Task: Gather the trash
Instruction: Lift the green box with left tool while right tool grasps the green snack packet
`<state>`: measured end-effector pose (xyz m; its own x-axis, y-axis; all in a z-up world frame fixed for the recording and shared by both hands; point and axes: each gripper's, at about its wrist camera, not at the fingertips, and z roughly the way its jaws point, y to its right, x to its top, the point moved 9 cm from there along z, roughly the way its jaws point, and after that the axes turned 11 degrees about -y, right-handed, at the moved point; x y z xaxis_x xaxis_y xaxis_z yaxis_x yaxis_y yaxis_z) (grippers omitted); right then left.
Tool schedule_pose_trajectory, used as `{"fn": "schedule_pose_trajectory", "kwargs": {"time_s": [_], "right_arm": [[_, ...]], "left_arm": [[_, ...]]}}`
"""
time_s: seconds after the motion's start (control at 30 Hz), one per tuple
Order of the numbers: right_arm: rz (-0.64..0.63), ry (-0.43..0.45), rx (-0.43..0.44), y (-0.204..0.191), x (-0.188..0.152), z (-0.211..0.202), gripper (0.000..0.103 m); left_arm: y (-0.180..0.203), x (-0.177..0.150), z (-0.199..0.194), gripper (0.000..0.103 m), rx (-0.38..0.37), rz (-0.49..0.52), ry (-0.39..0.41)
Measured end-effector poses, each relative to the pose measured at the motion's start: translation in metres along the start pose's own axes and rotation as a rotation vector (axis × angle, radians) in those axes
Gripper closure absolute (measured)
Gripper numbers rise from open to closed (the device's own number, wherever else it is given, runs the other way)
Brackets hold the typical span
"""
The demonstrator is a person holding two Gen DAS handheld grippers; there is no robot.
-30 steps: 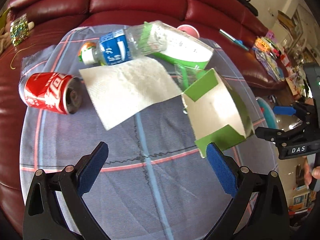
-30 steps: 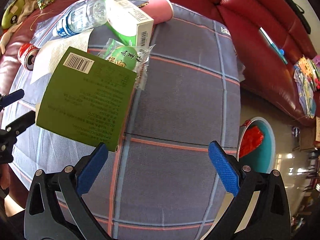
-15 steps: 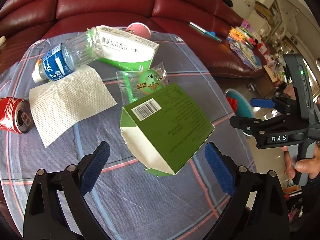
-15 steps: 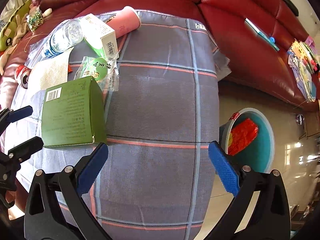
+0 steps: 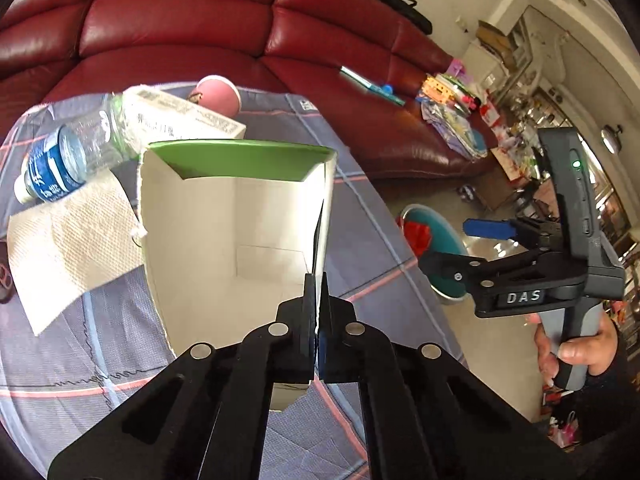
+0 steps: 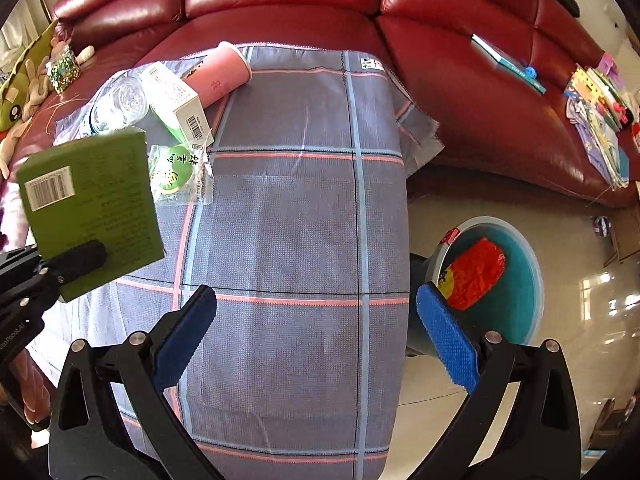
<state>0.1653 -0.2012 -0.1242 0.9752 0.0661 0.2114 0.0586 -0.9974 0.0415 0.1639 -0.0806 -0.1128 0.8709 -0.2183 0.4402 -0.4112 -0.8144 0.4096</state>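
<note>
The left gripper (image 5: pixel 318 312) is clamped tight on one wall of the open green cardboard box (image 5: pixel 236 220), holding it up over the grey plaid tablecloth (image 6: pixel 296 220). The right gripper (image 6: pixel 316 332) hangs spread wide, nothing between its blue pads, near the teal plastic bin (image 6: pixel 520 280) on the floor.

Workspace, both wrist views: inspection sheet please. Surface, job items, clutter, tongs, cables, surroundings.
Surface: plaid cloth over a table.
Job's things: green box held up; water bottle, paper towel, white carton, pink cup, snack packet on the cloth; teal bin on the floor, red wrapper inside.
Clutter: books and toys on the sofa.
Tongs: left tongs shut on the green box's wall; right tongs open, nothing between them.
Cables: nothing seen.
Surroundings: red leather sofa, glossy floor.
</note>
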Motion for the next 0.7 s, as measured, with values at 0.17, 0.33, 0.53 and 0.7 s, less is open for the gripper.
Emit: {"fn": "schedule_pose_trajectory", "kwargs": {"time_s": [0.17, 0.33, 0.53, 0.7], "right_arm": [[-0.031, 0.009, 0.044, -0.022, 0.018, 0.004, 0.007], [-0.084, 0.018, 0.115, -0.062, 0.046, 0.017, 0.007], [-0.146, -0.012, 0.166, -0.112, 0.079, 0.051, 0.007], [-0.170, -0.022, 0.171, -0.133, 0.102, 0.073, 0.007]], "left_arm": [[-0.014, 0.013, -0.047, 0.102, 0.085, 0.007, 0.091], [-0.057, 0.018, -0.064, 0.102, 0.162, -0.058, 0.133], [-0.092, 0.011, -0.069, 0.102, 0.203, -0.102, 0.147], [-0.110, 0.010, -0.065, 0.102, 0.196, -0.124, 0.146]]}}
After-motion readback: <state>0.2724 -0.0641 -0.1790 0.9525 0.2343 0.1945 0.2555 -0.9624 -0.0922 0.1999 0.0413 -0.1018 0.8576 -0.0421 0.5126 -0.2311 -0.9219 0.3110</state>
